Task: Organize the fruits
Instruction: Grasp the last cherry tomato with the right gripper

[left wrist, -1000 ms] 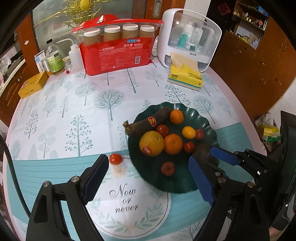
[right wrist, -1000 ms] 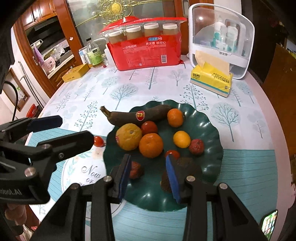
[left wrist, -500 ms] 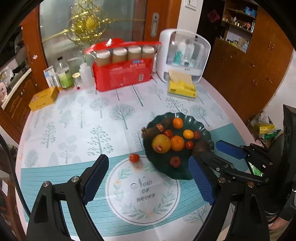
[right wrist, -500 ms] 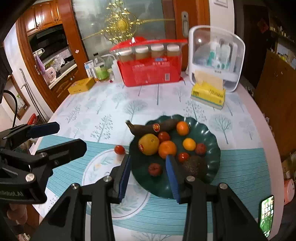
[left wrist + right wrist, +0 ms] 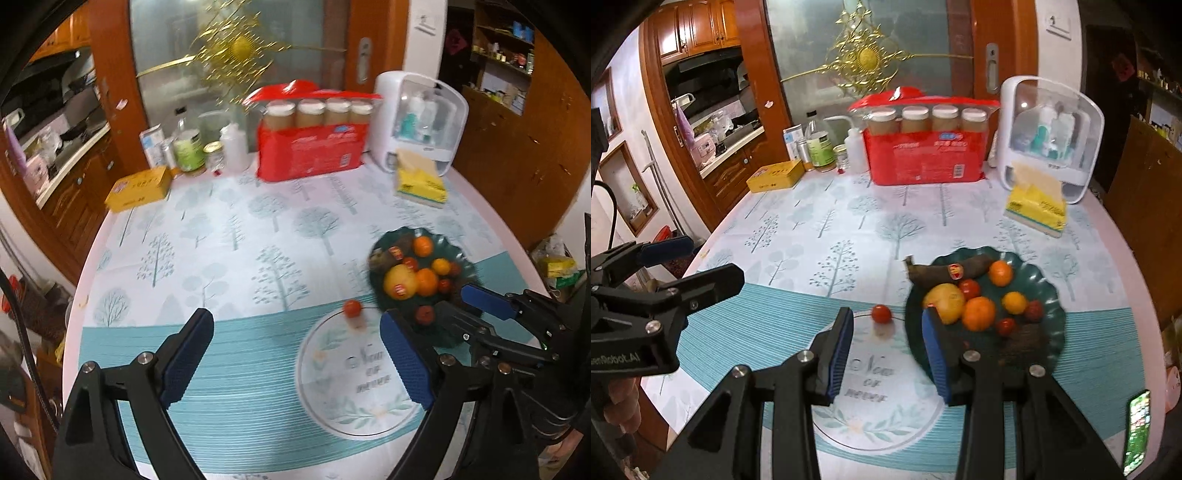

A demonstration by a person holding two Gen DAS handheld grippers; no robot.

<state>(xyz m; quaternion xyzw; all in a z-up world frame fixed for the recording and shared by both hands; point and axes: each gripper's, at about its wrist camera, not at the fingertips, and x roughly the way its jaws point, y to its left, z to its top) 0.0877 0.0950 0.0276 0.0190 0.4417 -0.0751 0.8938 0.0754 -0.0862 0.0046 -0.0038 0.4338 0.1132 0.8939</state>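
Glossy scalloped green plate [image 5: 1051, 295] heaped with round fruit, both ribbed-padded tongs [image 5: 295, 354] [image 5: 888, 354] spread, empty.

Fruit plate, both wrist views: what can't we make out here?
- Left wrist: green plate near side hidden behind the left tool finger and right tool; whole view motion-blurred.
- Right wrist: plate's near-left rim covered by the right tool finger; dark lump too blurred to identify.
- Banana sticker unreadable.
- Loose cherry tomato: condition unclear.
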